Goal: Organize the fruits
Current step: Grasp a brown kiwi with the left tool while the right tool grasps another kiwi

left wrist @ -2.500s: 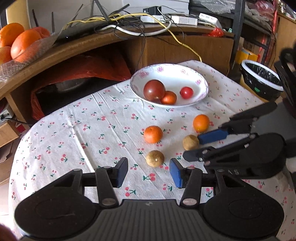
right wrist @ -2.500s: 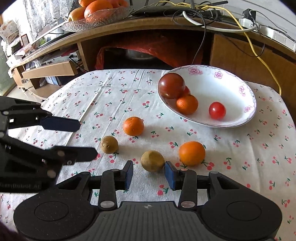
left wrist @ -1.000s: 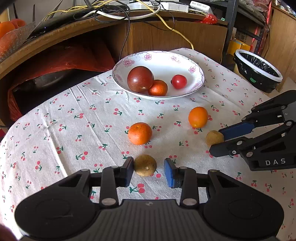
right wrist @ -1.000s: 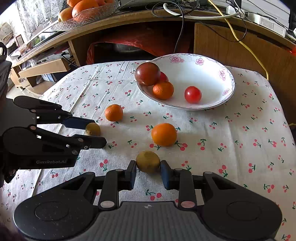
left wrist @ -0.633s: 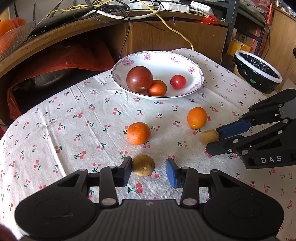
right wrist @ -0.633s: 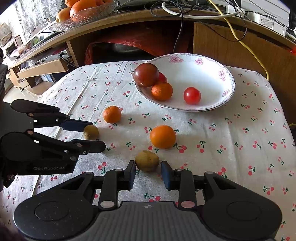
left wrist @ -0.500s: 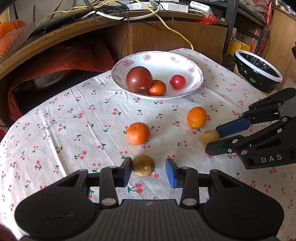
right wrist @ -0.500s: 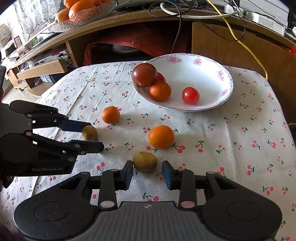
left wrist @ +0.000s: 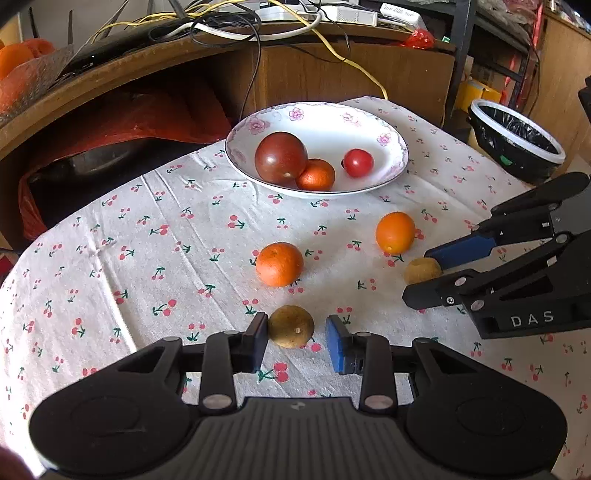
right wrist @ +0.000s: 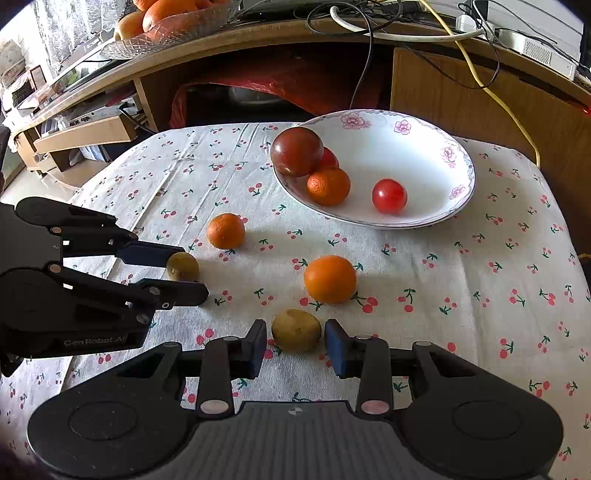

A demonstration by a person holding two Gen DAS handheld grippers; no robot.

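On the cherry-print tablecloth lie two brown fruits and two oranges. My left gripper (left wrist: 297, 339) is open, with one brown fruit (left wrist: 291, 326) between its fingers and close to the left pad. In the right wrist view this gripper (right wrist: 186, 275) brackets the same fruit (right wrist: 182, 266). My right gripper (right wrist: 295, 341) is open around the other brown fruit (right wrist: 295, 329), with narrow gaps on both sides; it appears in the left wrist view (left wrist: 424, 273) too. The oranges (left wrist: 279, 264) (left wrist: 395, 232) lie farther out. A flowered white bowl (left wrist: 391, 147) holds a dark red fruit, a small orange and a red tomato.
A wooden desk (left wrist: 332, 66) with cables stands behind the table. A glass dish of oranges (right wrist: 166, 18) sits on a shelf at the back left. A black bin (left wrist: 517, 136) stands off the table's right side. The tablecloth edge drops away at the left.
Since 2.5 s ago both grippers have come forward and lower, each bracketing a brown fruit. Over the last half second they have hardly moved.
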